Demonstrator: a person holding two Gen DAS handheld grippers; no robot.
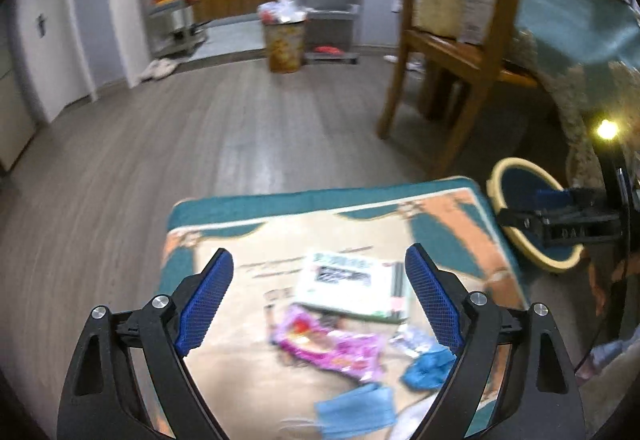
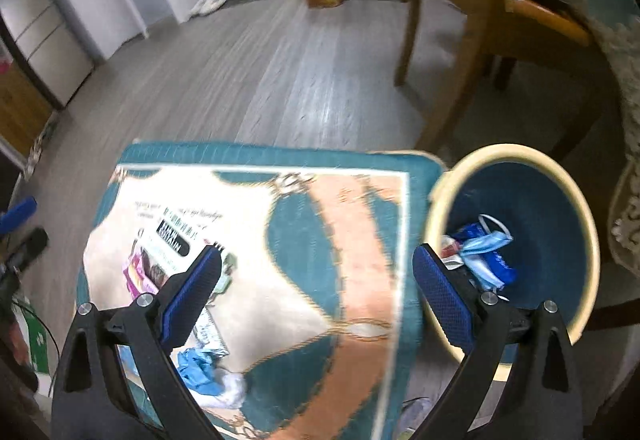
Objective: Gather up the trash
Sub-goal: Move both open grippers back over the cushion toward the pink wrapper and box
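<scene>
Both tools hang above a patterned teal-and-peach rug (image 1: 440, 216) with nothing held: the left gripper (image 1: 320, 292) has its jaws spread wide over the litter, seemingly lining up a pick, and the right gripper (image 2: 316, 296), equally spread, hovers between the rug and the bin (image 2: 576, 200). The trash still to collect lies flat on the soft pile: a crinkly pink wrapper (image 1: 336, 348), a white printed carton (image 1: 348, 288), a limp blue face mask (image 1: 356, 412) and crumpled blue material (image 1: 426, 364). Just right of the rug stands the round, cream-rimmed, dark-blue bin, already holding a mask and wrappers (image 2: 484, 252).
</scene>
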